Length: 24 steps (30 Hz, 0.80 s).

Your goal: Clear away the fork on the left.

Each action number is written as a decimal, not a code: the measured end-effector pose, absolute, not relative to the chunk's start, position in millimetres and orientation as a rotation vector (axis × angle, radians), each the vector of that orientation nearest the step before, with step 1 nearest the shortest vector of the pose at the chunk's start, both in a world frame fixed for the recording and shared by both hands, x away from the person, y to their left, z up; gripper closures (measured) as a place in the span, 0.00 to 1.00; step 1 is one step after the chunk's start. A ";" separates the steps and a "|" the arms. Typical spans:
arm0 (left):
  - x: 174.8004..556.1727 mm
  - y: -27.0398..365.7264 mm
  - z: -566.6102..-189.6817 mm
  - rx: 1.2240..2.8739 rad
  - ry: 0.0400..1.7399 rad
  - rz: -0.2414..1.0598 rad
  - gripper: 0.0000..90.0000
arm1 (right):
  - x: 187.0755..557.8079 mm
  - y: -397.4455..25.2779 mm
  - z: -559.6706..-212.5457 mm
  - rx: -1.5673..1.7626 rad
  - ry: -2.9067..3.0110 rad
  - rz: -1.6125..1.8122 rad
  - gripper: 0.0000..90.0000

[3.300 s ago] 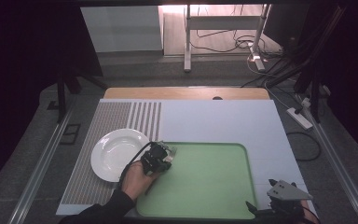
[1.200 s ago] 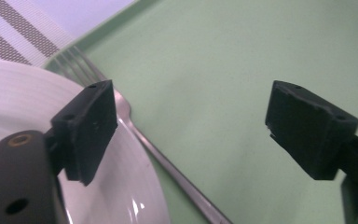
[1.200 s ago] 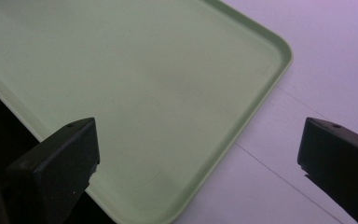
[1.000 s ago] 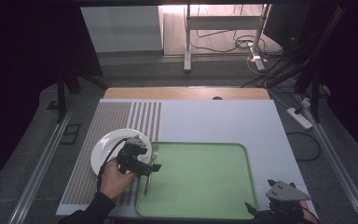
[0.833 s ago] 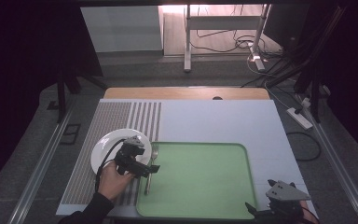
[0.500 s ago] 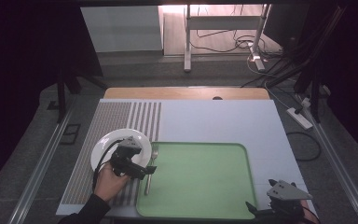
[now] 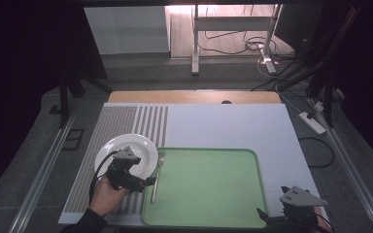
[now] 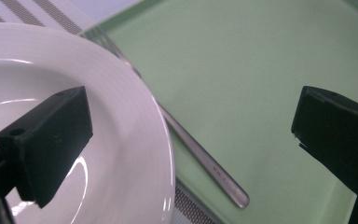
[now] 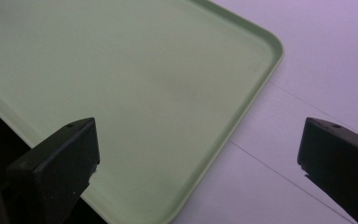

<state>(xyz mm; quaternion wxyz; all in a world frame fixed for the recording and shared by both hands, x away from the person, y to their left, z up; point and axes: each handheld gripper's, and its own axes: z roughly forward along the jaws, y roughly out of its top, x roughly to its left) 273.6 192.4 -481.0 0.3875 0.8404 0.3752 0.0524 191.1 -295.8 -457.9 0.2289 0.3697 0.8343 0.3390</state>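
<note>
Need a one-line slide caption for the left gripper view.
Open left gripper poised over a white plate and a fork lying inside the green tray.

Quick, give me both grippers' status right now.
Left gripper: open, holding nothing, above the plate and fork.
Right gripper: open, holding nothing, over the tray corner.

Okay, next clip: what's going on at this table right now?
A person is working with a hand-held gripper in each hand. The left hand-held gripper hangs open beside the white plate, its jaws apart and holding nothing. A fork lies along the left edge of the green tray, right next to the plate. The right hand-held gripper sits open at the tray's near right corner, idle. The tray carries nothing else.
</note>
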 end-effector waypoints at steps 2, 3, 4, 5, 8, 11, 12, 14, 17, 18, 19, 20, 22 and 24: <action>269.3 194.6 -480.3 2.134 0.960 0.147 0.00 | 191.0 -295.8 -457.9 1.017 2.296 0.933 0.00; 267.2 195.7 -480.1 2.132 0.964 0.152 0.00 | 190.9 -295.8 -457.9 1.017 2.296 0.934 0.00; 265.3 196.8 -479.9 2.133 0.966 0.157 0.00 | 190.9 -295.8 -457.8 1.019 2.295 0.935 0.00; 263.2 198.0 -479.9 2.135 0.968 0.162 0.00 | 191.0 -295.9 -457.9 1.019 2.294 0.938 0.00; 258.0 202.0 -480.4 2.131 0.975 0.166 0.00 | 190.9 -295.7 -457.8 1.019 2.296 0.935 0.00; 253.3 206.7 -480.7 2.117 0.978 0.163 0.00 | 190.7 -295.6 -457.7 1.015 2.298 0.934 0.00; 251.7 208.5 -480.9 2.111 0.981 0.163 0.00 | 190.7 -295.5 -457.8 1.015 2.297 0.935 0.00; 248.5 212.5 -481.6 2.098 0.985 0.155 0.00 | 190.7 -295.3 -457.9 1.014 2.297 0.935 0.00; 243.3 219.9 -482.6 2.078 0.993 0.153 0.00 | 190.6 -295.0 -457.9 1.013 2.298 0.933 0.00; 241.4 222.4 -483.2 2.068 0.999 0.153 0.00 | 190.6 -294.8 -457.9 1.013 2.298 0.933 0.00; 239.5 224.9 -484.0 2.057 1.009 0.152 0.00 | 190.7 -294.8 -457.9 1.012 2.299 0.933 0.00; 237.9 227.8 -484.7 2.053 1.015 0.148 0.00 | 190.6 -294.7 -457.9 1.012 2.299 0.932 0.00; 234.5 233.0 -486.4 2.038 1.028 0.141 0.00 | 190.6 -294.6 -457.9 1.009 2.299 0.931 0.00; 231.1 237.5 -487.6 2.027 1.043 0.139 0.00 | 190.6 -294.5 -458.0 1.007 2.300 0.930 0.00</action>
